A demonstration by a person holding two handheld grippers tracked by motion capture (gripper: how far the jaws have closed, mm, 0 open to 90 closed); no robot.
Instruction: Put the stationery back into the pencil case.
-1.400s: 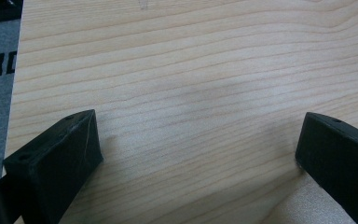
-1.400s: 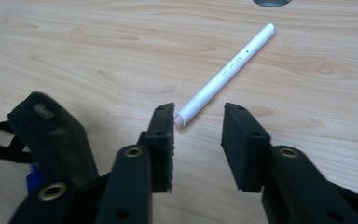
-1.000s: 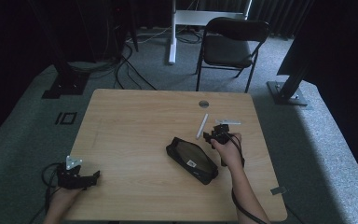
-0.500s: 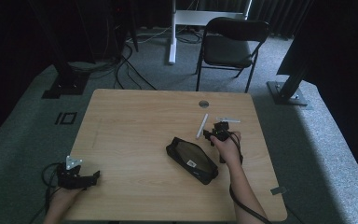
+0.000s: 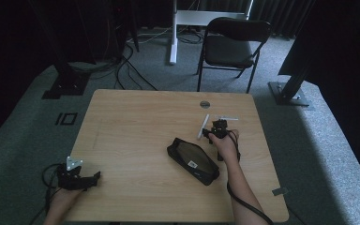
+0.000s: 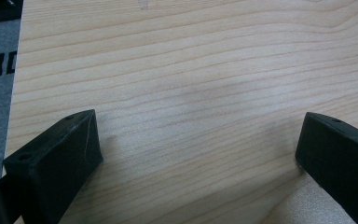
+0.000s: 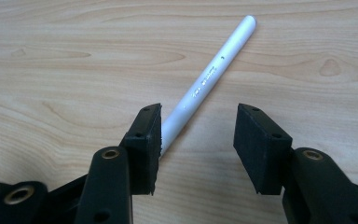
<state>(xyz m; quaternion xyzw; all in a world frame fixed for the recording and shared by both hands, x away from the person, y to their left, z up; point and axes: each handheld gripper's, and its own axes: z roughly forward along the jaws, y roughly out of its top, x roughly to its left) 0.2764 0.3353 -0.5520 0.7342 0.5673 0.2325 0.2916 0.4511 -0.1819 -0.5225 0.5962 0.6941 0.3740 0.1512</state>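
Right gripper [image 7: 198, 144], jaws apart and just opened wider, straddles the pen [image 7: 208, 77] at centre frame to grab it, while the left gripper [image 6: 196, 154], jaws wide over bare surface [image 6: 191, 70], waits.

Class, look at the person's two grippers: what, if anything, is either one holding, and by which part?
Nothing is held. The right gripper stands open around the near end of the white pen, touching one side at most; the left gripper is open over bare table.

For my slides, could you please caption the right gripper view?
Right gripper, jaws open, closing in on a white pen lying on the wooden table.
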